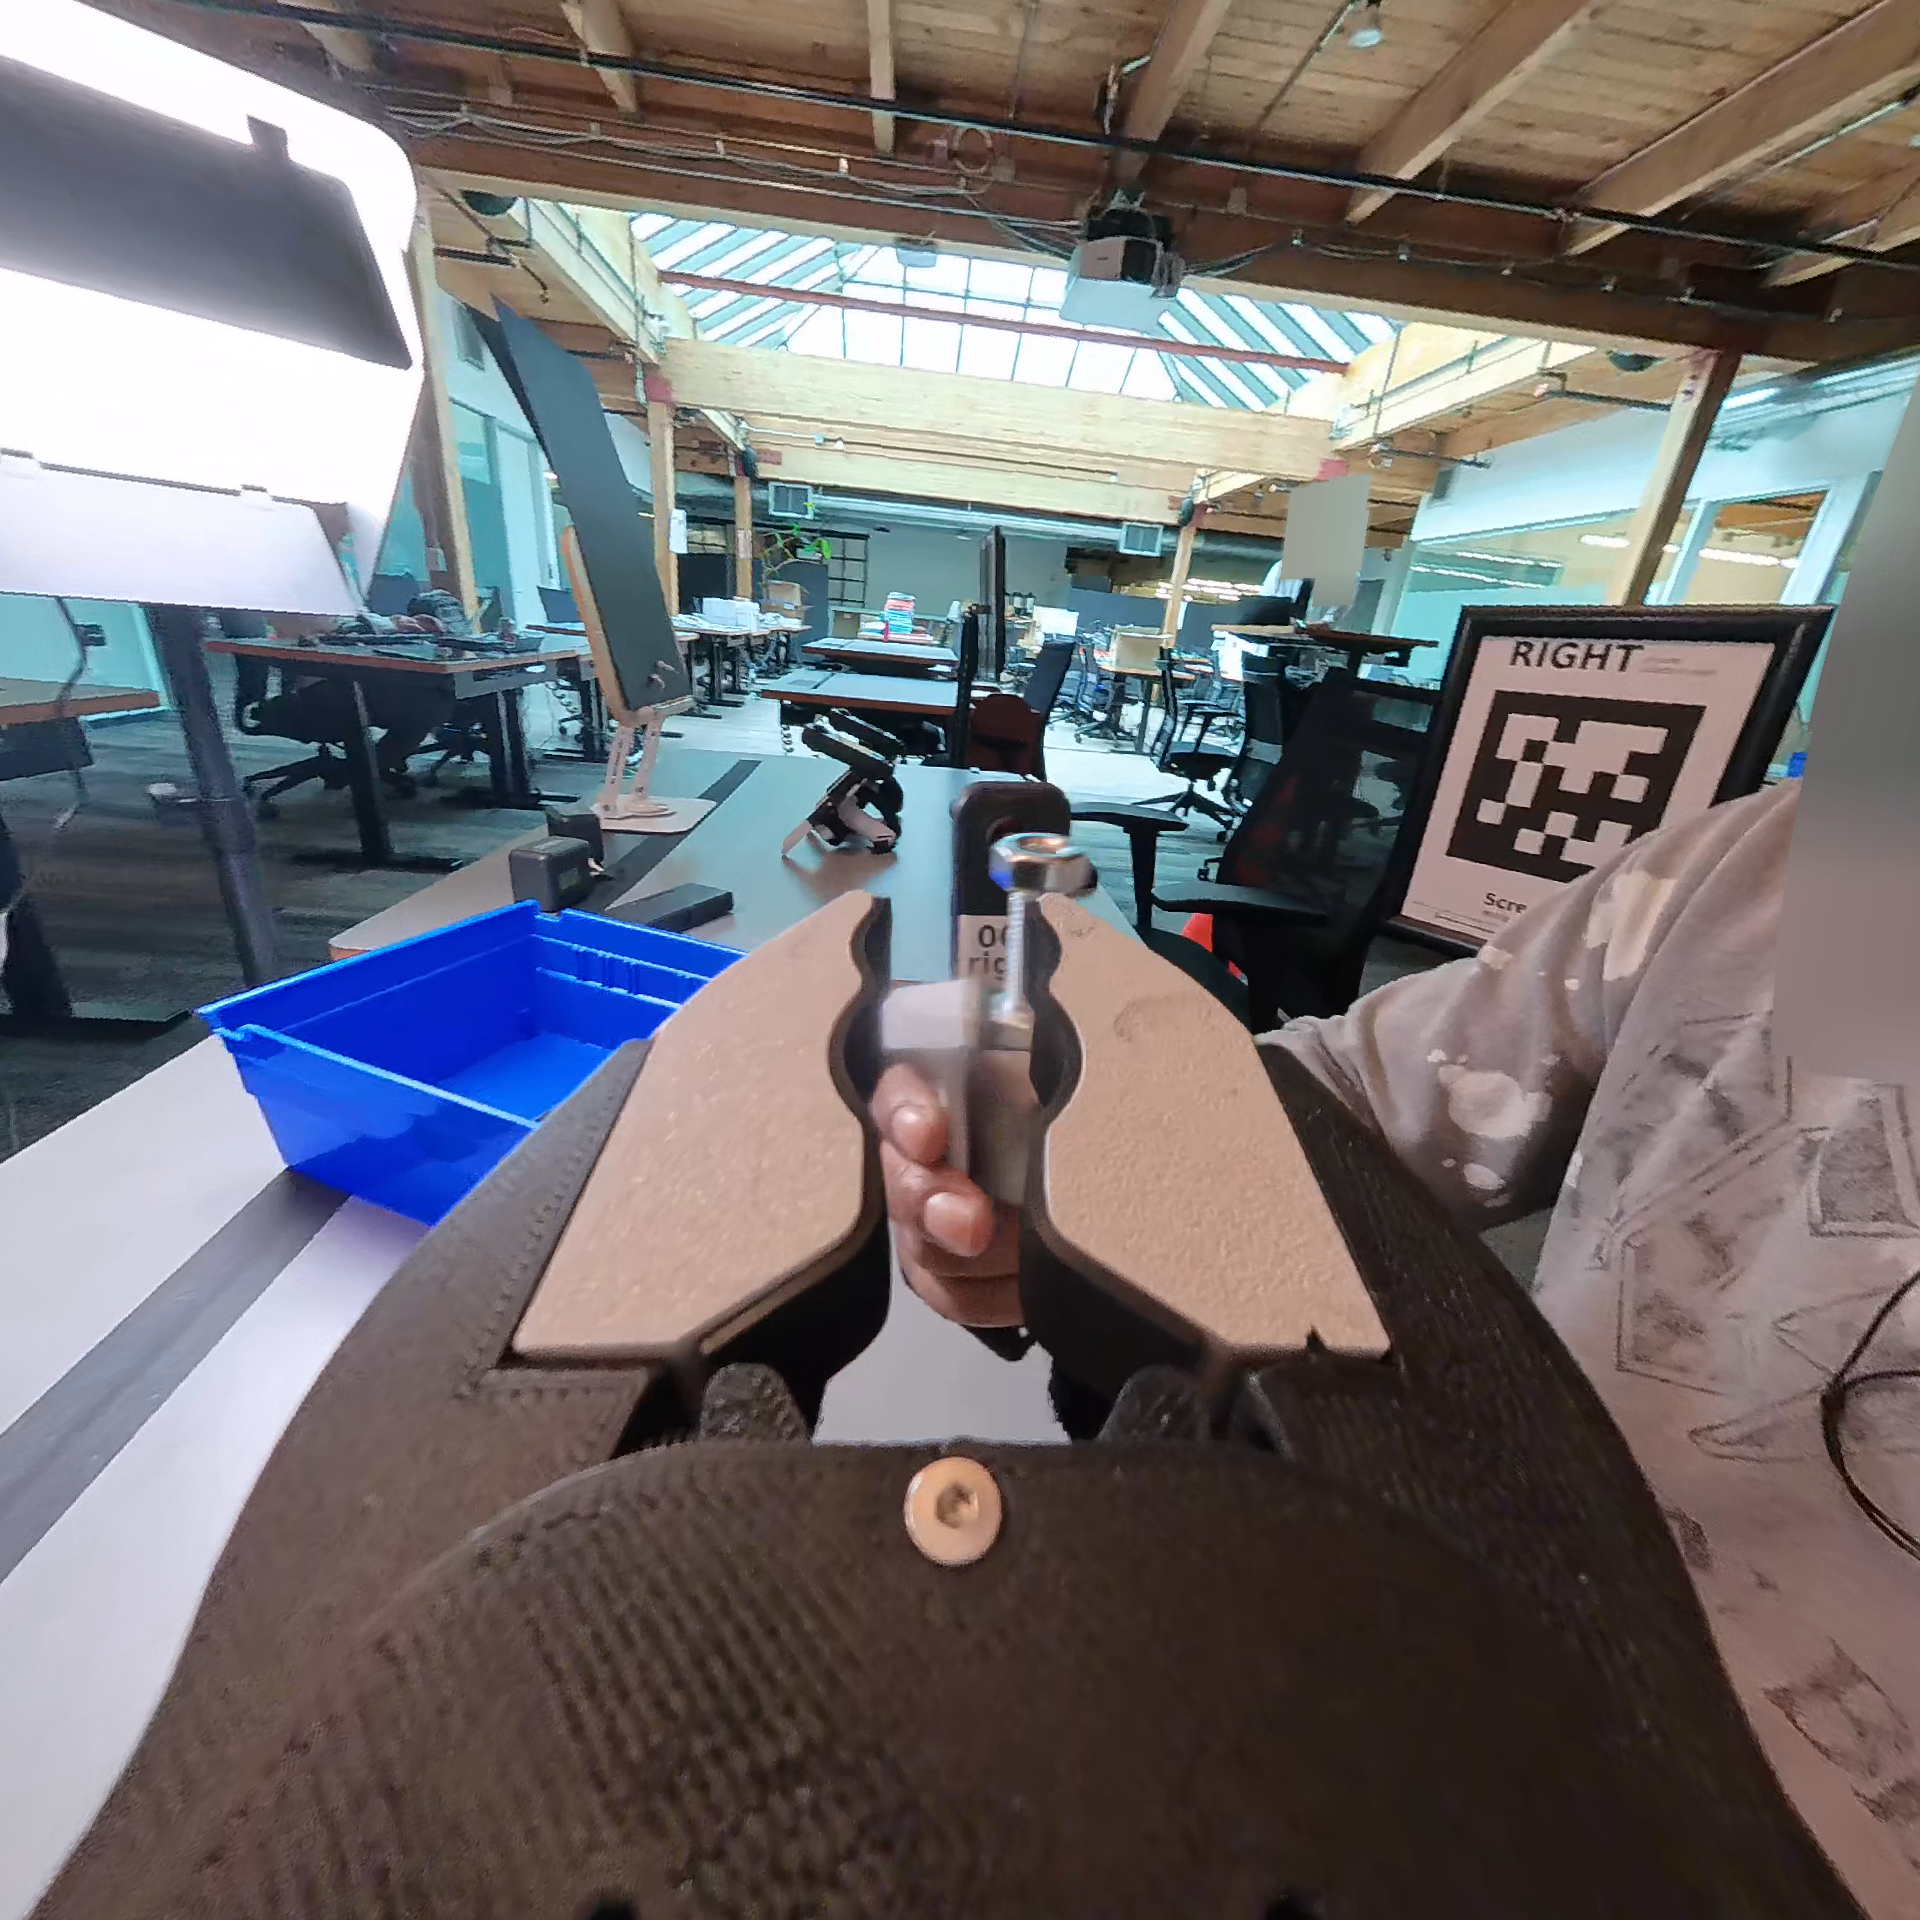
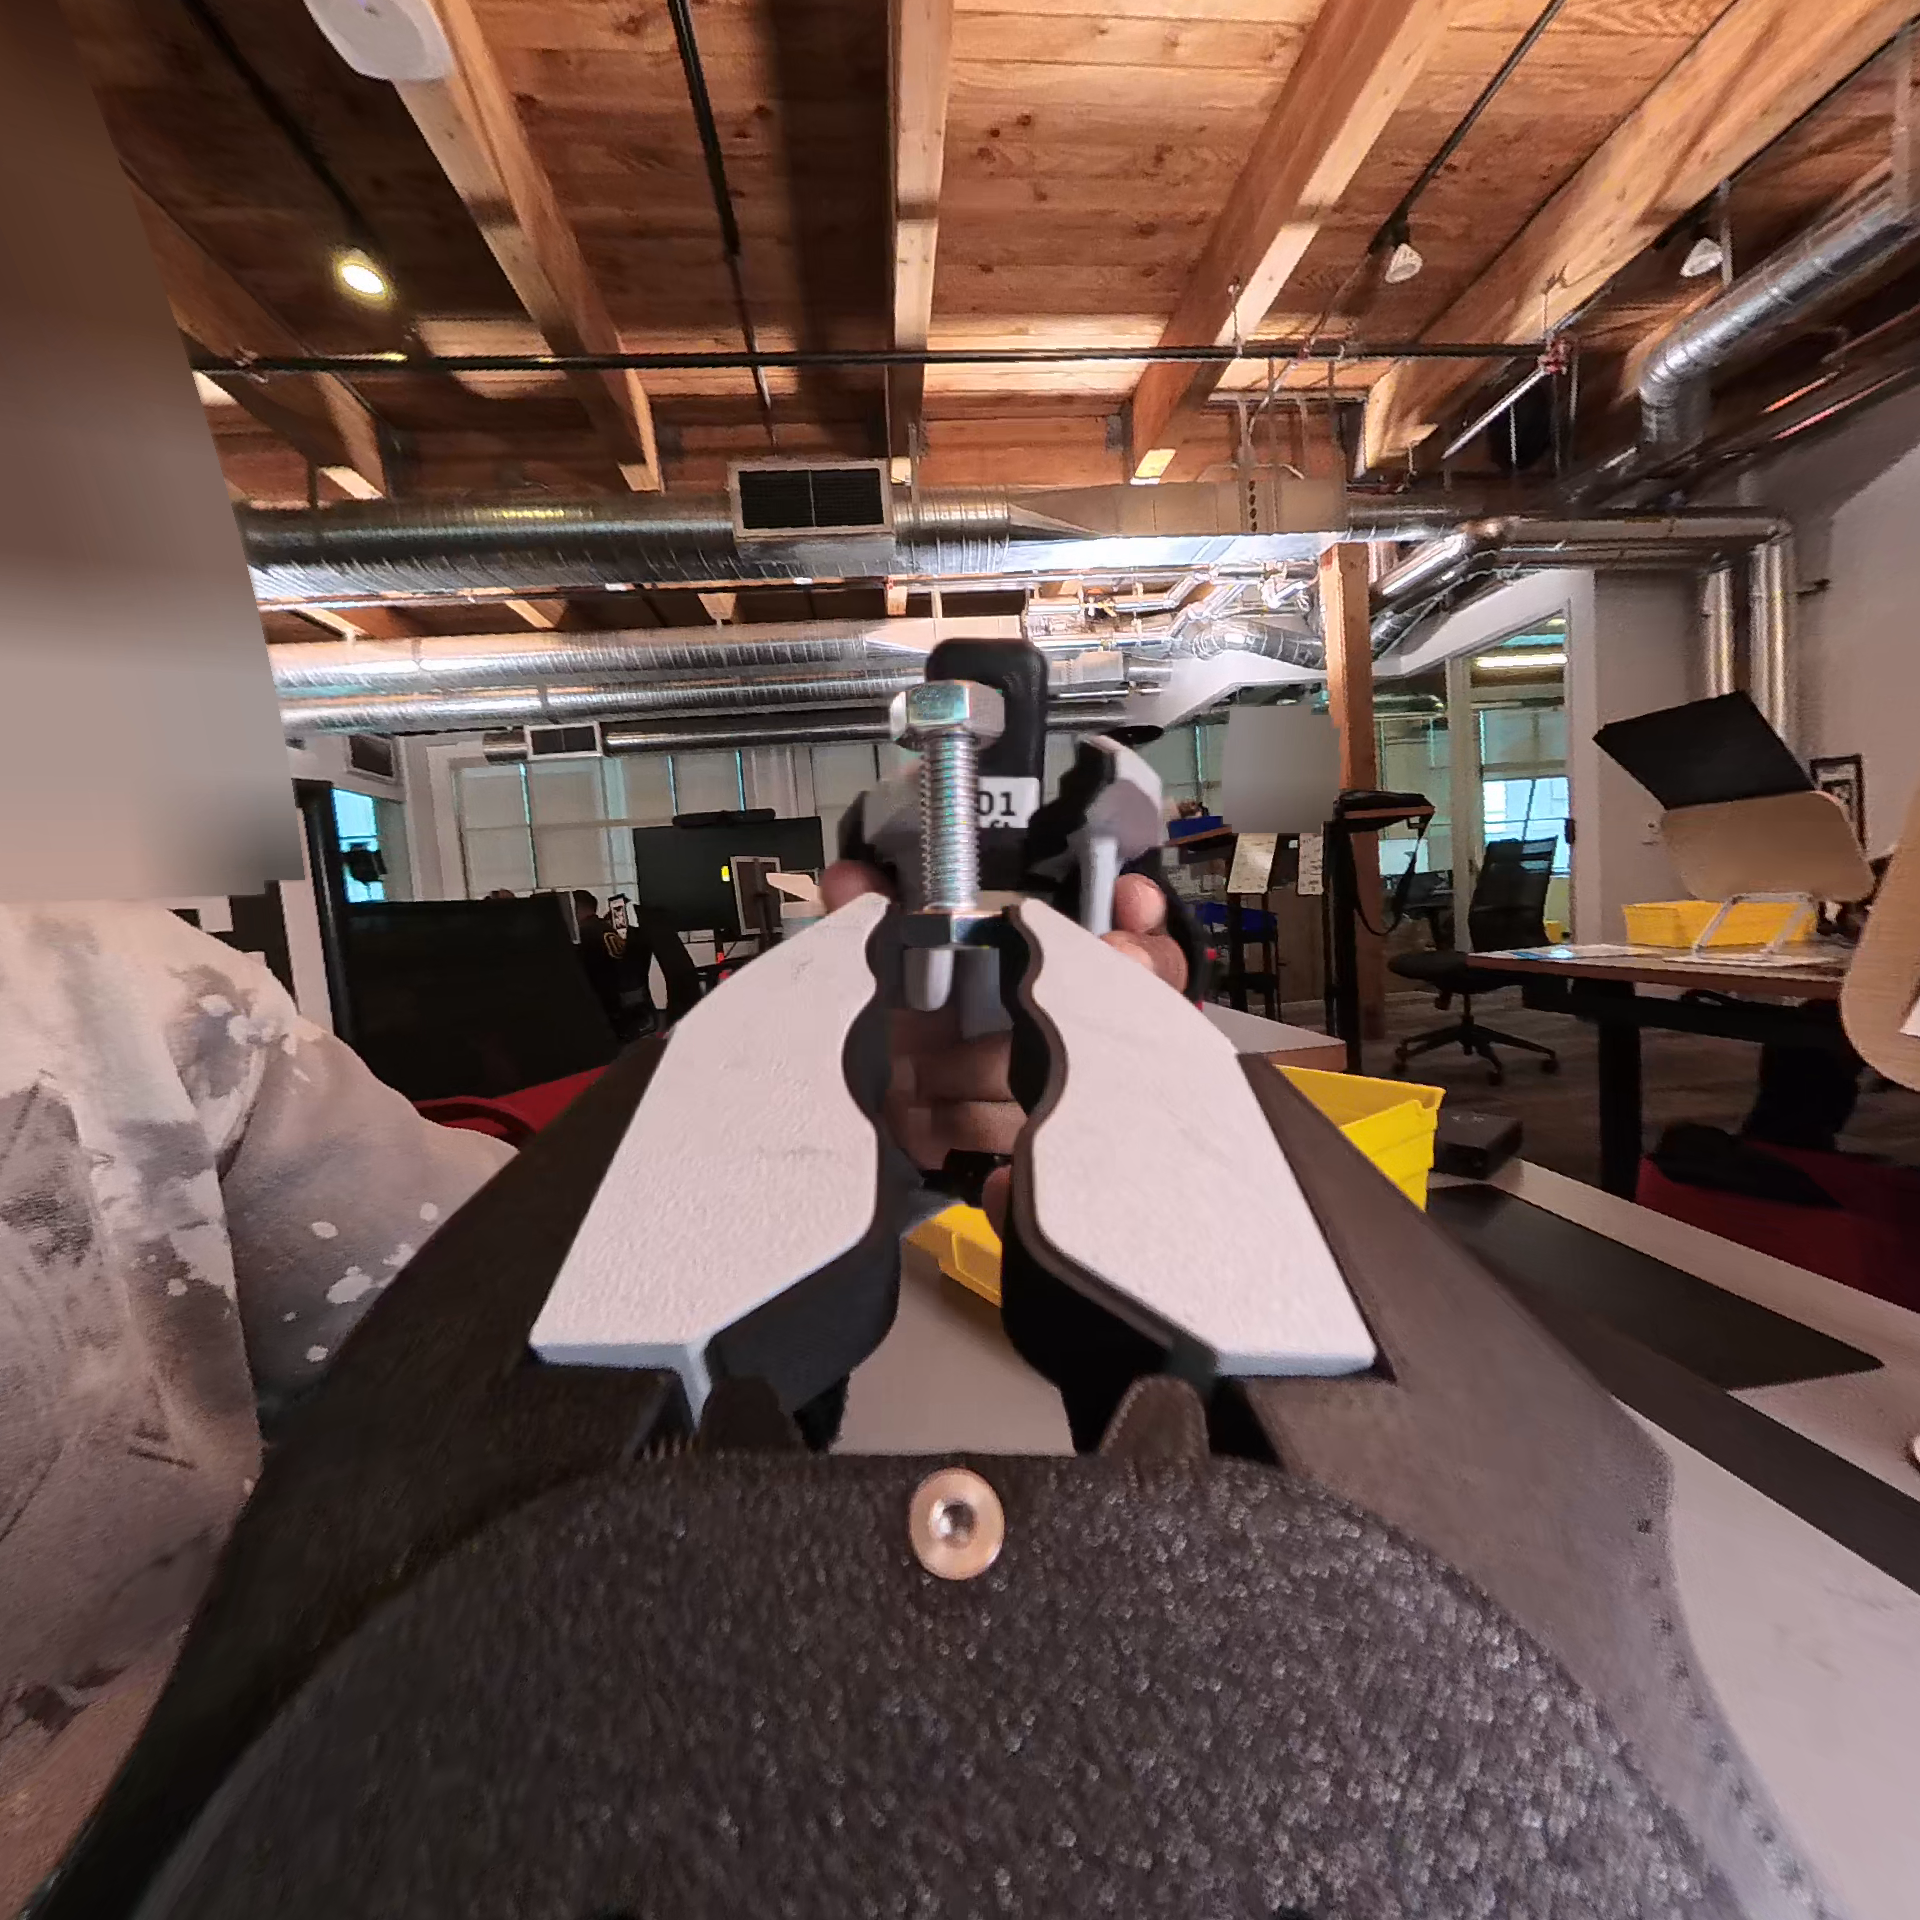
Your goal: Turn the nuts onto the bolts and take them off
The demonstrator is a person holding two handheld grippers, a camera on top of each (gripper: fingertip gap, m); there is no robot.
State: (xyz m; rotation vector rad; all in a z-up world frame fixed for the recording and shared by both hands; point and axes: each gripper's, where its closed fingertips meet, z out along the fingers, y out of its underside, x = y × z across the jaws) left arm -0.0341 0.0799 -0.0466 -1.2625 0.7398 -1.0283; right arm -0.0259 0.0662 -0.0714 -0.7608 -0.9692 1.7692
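Note:
A silver bolt [image 2: 943, 821] stands upright with its hex head on top, and a nut [image 2: 951, 928] sits at the lower end of its thread. My right gripper [image 2: 953, 920] is shut on the nut at its fingertips. In the left wrist view the same bolt [image 1: 1020, 935] rises from the right gripper's grey fingers [image 1: 935, 1039], which a hand [image 1: 935, 1184] holds. My left gripper [image 1: 966, 914] is open, and the bolt shaft stands in the gap near its right finger, untouched as far as I can see. The left gripper's fingers [image 2: 1122, 800] show spread behind the bolt.
A blue bin [image 1: 436, 1049] sits on the white table [image 1: 156, 1195] to the left. A yellow bin [image 2: 1361, 1122] sits on the table beyond the right gripper. A framed marker sign [image 1: 1590, 769] stands at the right. The person's sleeve [image 1: 1558, 1039] is close by. My left and right fingertips are right by each other.

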